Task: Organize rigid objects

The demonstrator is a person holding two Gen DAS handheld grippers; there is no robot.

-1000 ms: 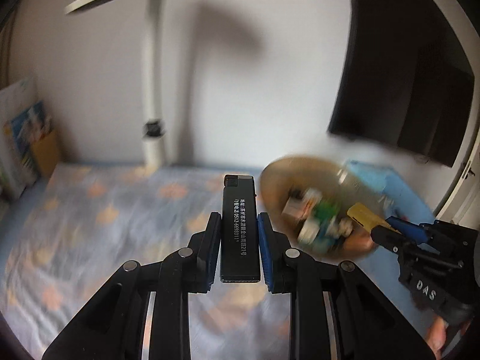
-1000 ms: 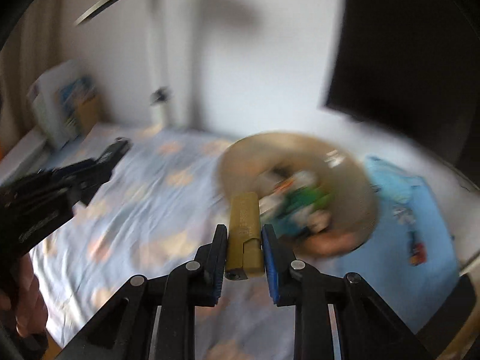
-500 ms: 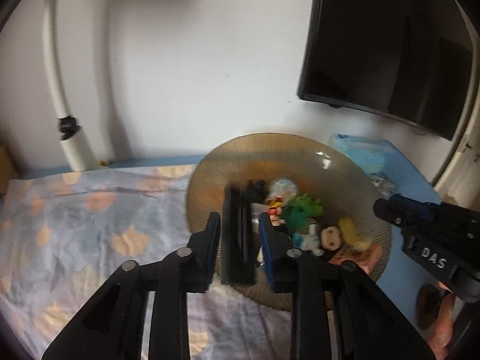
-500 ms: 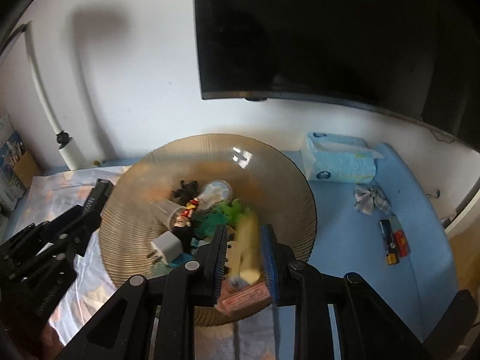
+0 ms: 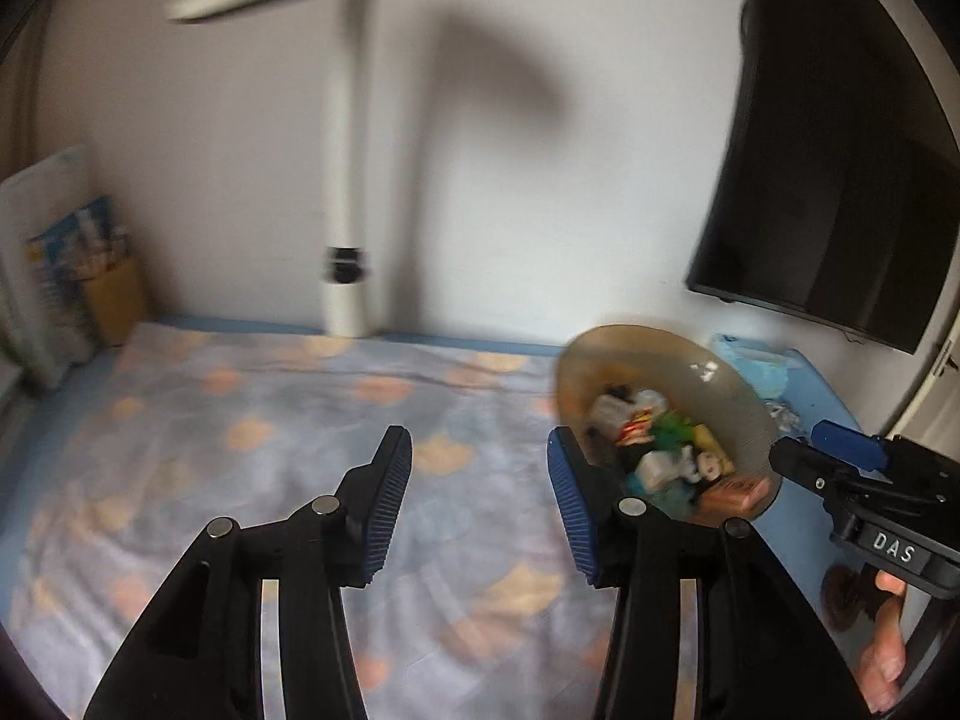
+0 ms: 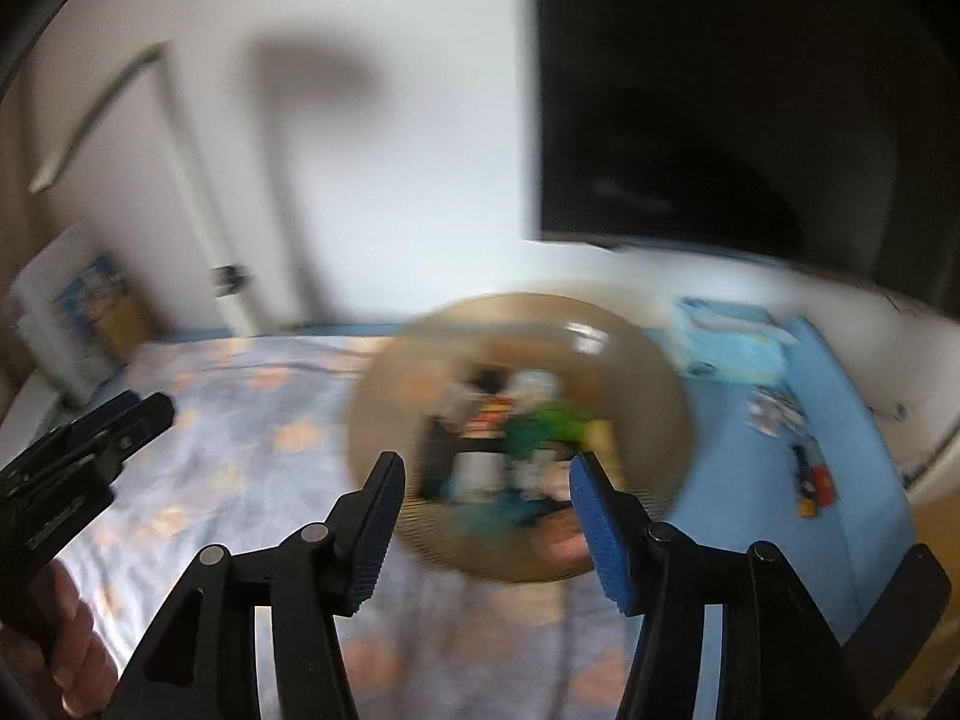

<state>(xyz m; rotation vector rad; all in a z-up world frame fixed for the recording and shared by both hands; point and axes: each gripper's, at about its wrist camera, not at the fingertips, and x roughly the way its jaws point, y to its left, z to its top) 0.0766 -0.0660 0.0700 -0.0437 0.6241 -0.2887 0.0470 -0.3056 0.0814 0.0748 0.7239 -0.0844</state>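
Observation:
A round brown ribbed bowl (image 5: 744, 396) sits on the patterned cloth, also in the right wrist view (image 6: 654, 372), blurred. It holds several small objects: a black lighter (image 6: 435, 459), a yellow lighter (image 5: 711, 441), a green toy (image 6: 552, 423), white pieces. My left gripper (image 5: 480, 450) is open and empty, above the cloth to the left of the bowl. My right gripper (image 6: 486, 468) is open and empty, in front of the bowl. The right gripper also shows in the left wrist view (image 5: 840, 450); the left gripper shows in the right wrist view (image 6: 138, 414).
A white lamp post (image 5: 345, 210) stands at the back wall. A black monitor (image 5: 840, 180) hangs at the right. Books and a box (image 5: 66, 276) stand at the far left. A tissue pack (image 6: 729, 339) and small items (image 6: 813, 483) lie on the blue mat (image 6: 852, 528).
Both grippers opened and let their lighters go into the bowl, then pulled back. The left gripper swung to the left of the bowl.

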